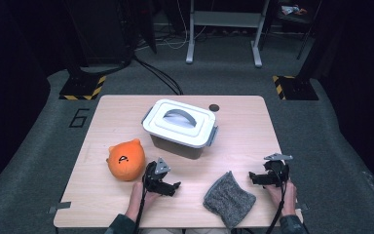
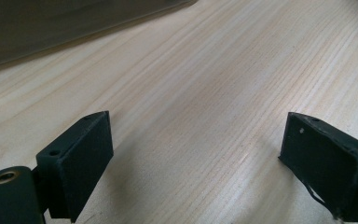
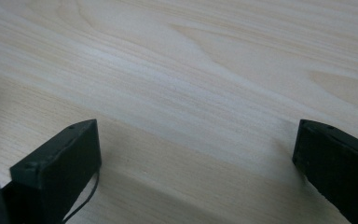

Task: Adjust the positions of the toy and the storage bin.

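An orange plush toy point(image 1: 125, 160) lies on the wooden table point(image 1: 246, 131) at the left. Just right of it my left gripper point(image 1: 175, 187) rests low over the wood, held by a hand. Its jaws stand wide apart over bare tabletop in the left gripper view point(image 2: 198, 140). A grey knitted cloth point(image 1: 229, 199) lies near the front edge between the two hands. To the cloth's right, my right gripper point(image 1: 252, 178) points left toward it, and its jaws are open with bare wood between them point(image 3: 198, 140). A grey box with a white handled lid point(image 1: 180, 127) stands shut mid-table.
A small dark disc point(image 1: 214, 107) lies near the table's far edge, behind the box. The box's dark wall point(image 2: 51, 23) crosses the top left of the left gripper view. Around the table are grey carpet, black stands with yellow-striped bases point(image 1: 83, 87) and a white frame point(image 1: 224, 29).
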